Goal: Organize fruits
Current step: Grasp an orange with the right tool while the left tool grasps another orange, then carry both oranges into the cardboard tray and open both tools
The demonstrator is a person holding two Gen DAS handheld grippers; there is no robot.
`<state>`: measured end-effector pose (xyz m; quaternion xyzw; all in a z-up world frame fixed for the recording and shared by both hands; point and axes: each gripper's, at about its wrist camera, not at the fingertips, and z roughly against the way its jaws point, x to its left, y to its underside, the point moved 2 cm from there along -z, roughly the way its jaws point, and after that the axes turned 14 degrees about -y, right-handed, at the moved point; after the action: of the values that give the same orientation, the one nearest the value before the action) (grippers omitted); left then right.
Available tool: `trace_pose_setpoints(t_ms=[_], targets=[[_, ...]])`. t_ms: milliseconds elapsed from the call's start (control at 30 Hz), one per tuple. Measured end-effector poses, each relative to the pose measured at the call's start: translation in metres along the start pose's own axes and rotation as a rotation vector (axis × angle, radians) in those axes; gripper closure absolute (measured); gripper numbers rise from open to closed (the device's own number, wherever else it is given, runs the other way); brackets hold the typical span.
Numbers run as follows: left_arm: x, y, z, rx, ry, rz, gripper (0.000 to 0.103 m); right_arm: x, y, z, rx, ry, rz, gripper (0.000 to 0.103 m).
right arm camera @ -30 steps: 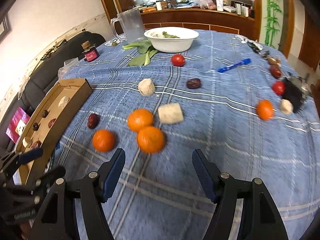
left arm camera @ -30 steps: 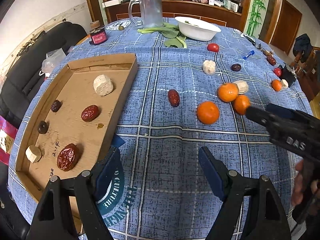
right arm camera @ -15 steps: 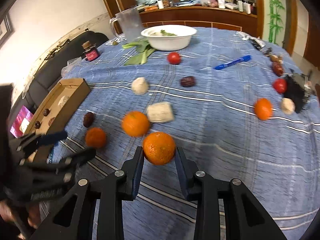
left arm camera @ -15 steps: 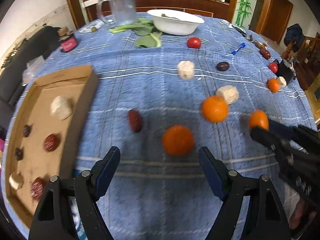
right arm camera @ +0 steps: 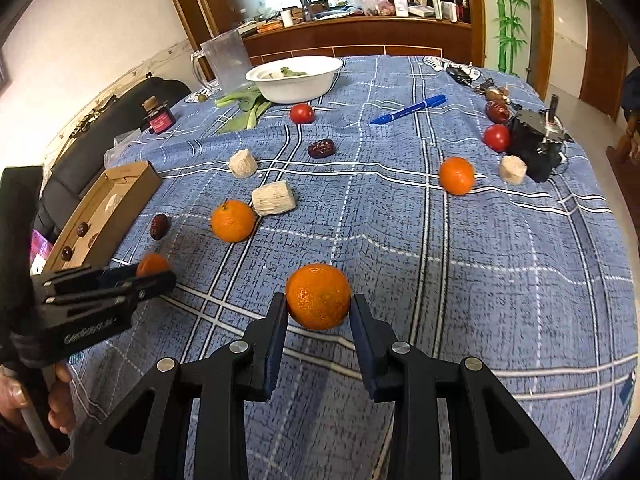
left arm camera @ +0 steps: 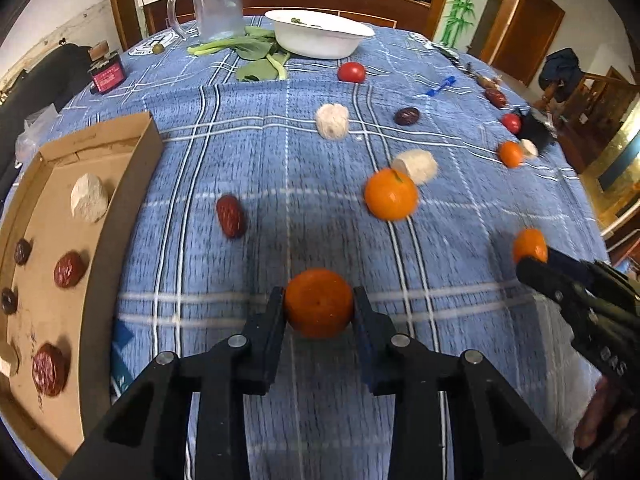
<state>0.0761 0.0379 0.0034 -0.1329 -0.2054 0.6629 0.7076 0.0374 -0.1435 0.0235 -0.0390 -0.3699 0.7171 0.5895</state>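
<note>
On the blue checked tablecloth, my left gripper [left arm camera: 319,314] has its jaws closing, the pads touching both sides of an orange tangerine [left arm camera: 319,300]. My right gripper [right arm camera: 319,310] is shut on a second tangerine [right arm camera: 318,294]. In the left wrist view the right gripper [left arm camera: 534,266] comes in from the right edge with its tangerine [left arm camera: 529,243]. A third tangerine [left arm camera: 391,194] lies loose beyond, beside a white chunk [left arm camera: 416,166]. A red date [left arm camera: 230,211] lies near the cardboard tray [left arm camera: 124,184], which holds several dates and white chunks.
Farther back are another white chunk [left arm camera: 332,121], a dark date [left arm camera: 407,116], a tomato [left arm camera: 351,72], greens [left arm camera: 256,62], a white bowl [left arm camera: 320,34] and a clear jug [left arm camera: 216,2]. At the right are a tangerine [right arm camera: 457,175], a tomato [right arm camera: 496,137], a black object [right arm camera: 534,146] and a blue pen [right arm camera: 408,109].
Both grippers went from open to closed around tangerines, the right one first. The left gripper moved away from the tray, toward the fruit in the middle of the table.
</note>
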Motion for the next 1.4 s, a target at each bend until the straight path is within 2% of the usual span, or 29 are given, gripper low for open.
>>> trace_pose_setpoints(t_ms=[133, 367, 733, 933, 1167, 1400], targets=[[0.011, 0.012, 0.015, -0.008, 0.031, 0.022, 0.072, 0.008, 0.008, 0.008, -0.006, 0.022, 0.008, 0.069], [0.030, 0.021, 0.037, -0.043, 0.037, 0.047, 0.072, 0.027, 0.019, 0.014, -0.009, 0.028, 0.008, 0.069], [0.084, 0.031, 0.060, -0.089, 0.021, 0.124, 0.072, 0.078, 0.010, 0.008, -0.021, 0.009, 0.067, 0.069], [0.133, 0.039, 0.065, -0.100, -0.017, 0.202, 0.072, 0.118, -0.003, -0.013, -0.007, -0.034, 0.117, 0.069], [0.199, 0.050, 0.064, -0.097, -0.099, 0.291, 0.072, 0.162, -0.020, -0.042, 0.012, -0.095, 0.168, 0.068], [0.245, 0.060, 0.054, -0.072, -0.166, 0.349, 0.072, 0.202, -0.040, -0.076, 0.043, -0.148, 0.214, 0.068]])
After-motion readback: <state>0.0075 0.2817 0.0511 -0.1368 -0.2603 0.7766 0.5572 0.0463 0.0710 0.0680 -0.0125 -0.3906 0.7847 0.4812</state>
